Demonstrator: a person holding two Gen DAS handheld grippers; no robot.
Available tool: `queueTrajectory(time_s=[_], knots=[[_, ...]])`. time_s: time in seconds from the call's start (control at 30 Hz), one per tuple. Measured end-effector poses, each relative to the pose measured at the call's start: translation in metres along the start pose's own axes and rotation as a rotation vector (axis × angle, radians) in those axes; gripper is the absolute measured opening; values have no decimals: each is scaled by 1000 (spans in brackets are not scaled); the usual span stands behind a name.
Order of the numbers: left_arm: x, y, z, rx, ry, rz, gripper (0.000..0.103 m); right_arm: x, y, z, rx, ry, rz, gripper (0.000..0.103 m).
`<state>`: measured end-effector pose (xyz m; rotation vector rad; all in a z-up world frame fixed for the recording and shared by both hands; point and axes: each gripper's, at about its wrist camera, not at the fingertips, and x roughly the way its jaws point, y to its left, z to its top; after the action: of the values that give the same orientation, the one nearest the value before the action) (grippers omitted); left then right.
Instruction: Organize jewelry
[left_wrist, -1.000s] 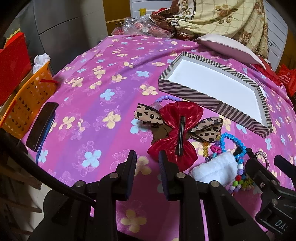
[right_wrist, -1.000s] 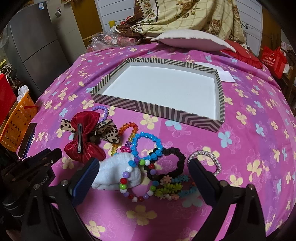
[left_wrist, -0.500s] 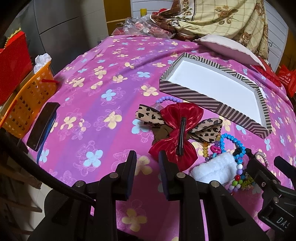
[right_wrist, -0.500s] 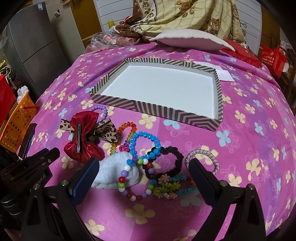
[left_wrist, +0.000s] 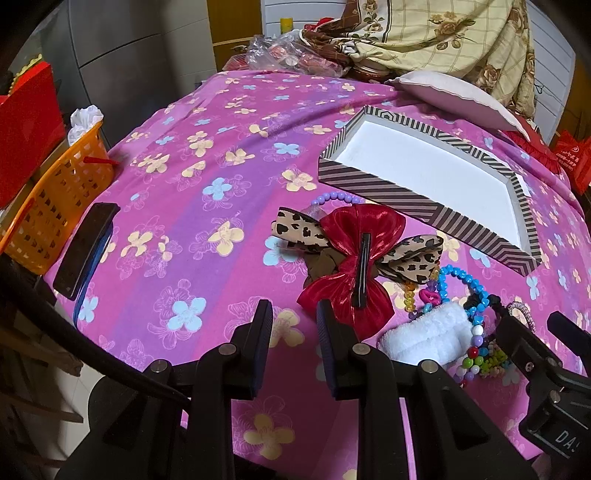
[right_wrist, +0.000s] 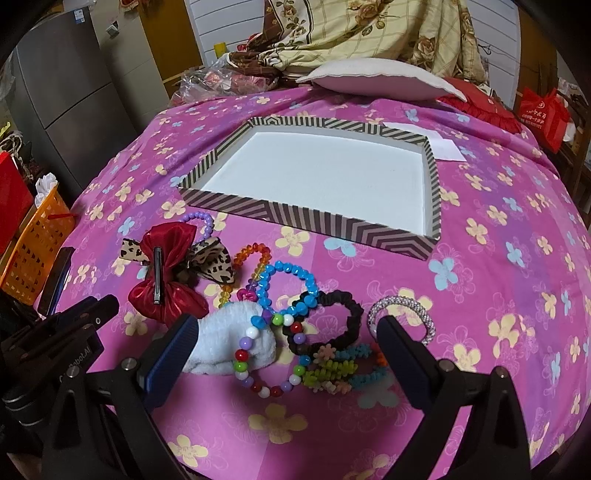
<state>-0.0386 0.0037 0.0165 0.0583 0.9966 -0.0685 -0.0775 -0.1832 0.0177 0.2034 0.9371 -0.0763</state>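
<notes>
A pile of jewelry lies on the pink flowered cloth: a red bow clip (right_wrist: 162, 273) over a leopard bow (right_wrist: 216, 258), a white fluffy scrunchie (right_wrist: 236, 332), a blue bead bracelet (right_wrist: 291, 277), a multicolour bead bracelet (right_wrist: 266, 354), a black scrunchie (right_wrist: 332, 321) and a silver bracelet (right_wrist: 402, 314). The striped tray (right_wrist: 347, 225) behind the pile is empty. My right gripper (right_wrist: 286, 328) is wide open just above the near part of the pile. My left gripper (left_wrist: 293, 325) is nearly closed and empty, just left of the red bow (left_wrist: 354, 269).
An orange basket (left_wrist: 55, 210) and a dark phone-like slab (left_wrist: 86, 247) sit at the table's left edge. A pink pillow (right_wrist: 376, 79), a plastic bag and folded blankets lie at the far end. A white paper (right_wrist: 432, 142) lies beyond the tray.
My right gripper has edged forward toward the pile. The left gripper has barely moved.
</notes>
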Motion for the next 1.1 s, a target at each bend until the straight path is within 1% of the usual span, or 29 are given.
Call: queueTrajectory(time_s=[0.47, 0.63, 0.73, 0.83, 0.9, 1.0, 1.07, 1.1], knots=[[-1, 0, -2, -4, 7, -3, 45, 2, 2, -4, -9, 6, 6, 99], [6, 14, -2, -33, 30, -27, 45, 3, -5, -8, -37, 13, 11, 99], [11, 31, -1, -85, 67, -67, 45, 3, -12, -12, -46, 20, 10, 99], [16, 45, 1, -127, 86, -103, 45, 1, -21, -16, -36, 20, 50, 98], [16, 47, 3, -135, 84, -132, 45, 1, -24, -16, -35, 22, 53, 97], [16, 43, 7, -140, 83, -219, 45, 2, -25, -16, -39, 27, 75, 95], [16, 36, 10, -124, 77, -244, 46, 2, -23, -17, -50, 28, 86, 95], [17, 31, 12, -114, 74, -250, 49, 2, -20, -18, -63, 28, 91, 94]])
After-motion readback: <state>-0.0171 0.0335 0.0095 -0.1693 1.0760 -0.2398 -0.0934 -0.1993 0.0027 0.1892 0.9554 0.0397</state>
